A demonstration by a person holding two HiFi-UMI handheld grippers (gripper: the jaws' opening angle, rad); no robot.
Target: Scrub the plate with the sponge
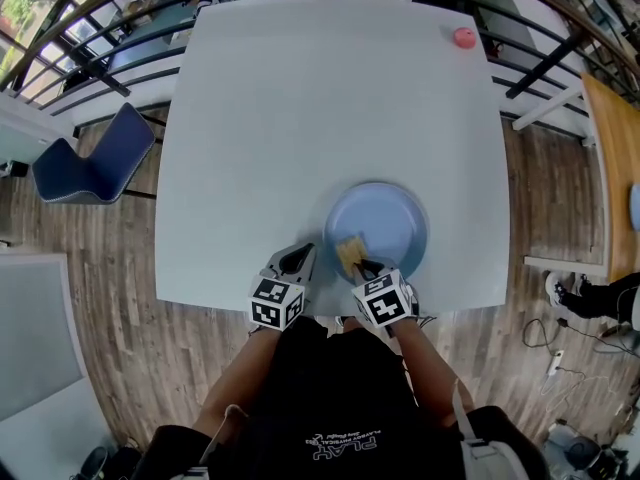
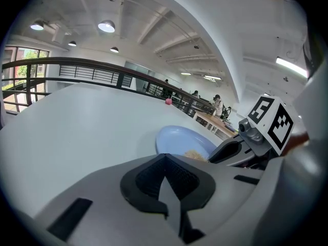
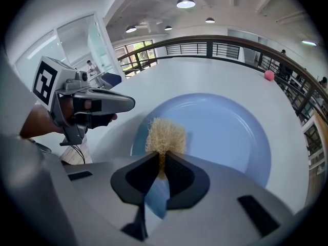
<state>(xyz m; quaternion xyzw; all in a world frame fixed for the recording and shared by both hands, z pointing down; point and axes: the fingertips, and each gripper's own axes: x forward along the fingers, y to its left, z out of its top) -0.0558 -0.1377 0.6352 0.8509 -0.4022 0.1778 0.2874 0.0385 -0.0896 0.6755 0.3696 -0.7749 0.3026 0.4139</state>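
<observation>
Edges, left to right: blue chair [image 1: 90, 163] stands off the surface's [image 1: 300, 98] left edge, on the floor. At the near edge the left gripper [image 1: 297, 259] hangs just beside the plate's [image 1: 395, 213] left rim, with its jaws together on nothing [image 2: 164, 163]. The plate lies right of centre, close to the near edge and fully on the surface. The right gripper [image 1: 368, 266] is over the plate's near-left part, clamped on the sponge [image 1: 350, 252]. Open surface runs from the plate to the far edge, where a pink ball [image 1: 464, 37] sits near the far right corner. A railing [image 1: 120, 63] wraps the far and left sides.

Hidden:
- The sponge's [image 3: 165, 135] lower end is buried between the right gripper's [image 3: 163, 160] jaws.
- Can't tell whether the sponge touches the plate [image 3: 225, 127].
- The left gripper's body cuts off the plate's near part in its own view.
- A wooden table [image 1: 620, 158] is cropped at the right border.

Count: two grippers, one plate, one sponge, one ball, one chair.
</observation>
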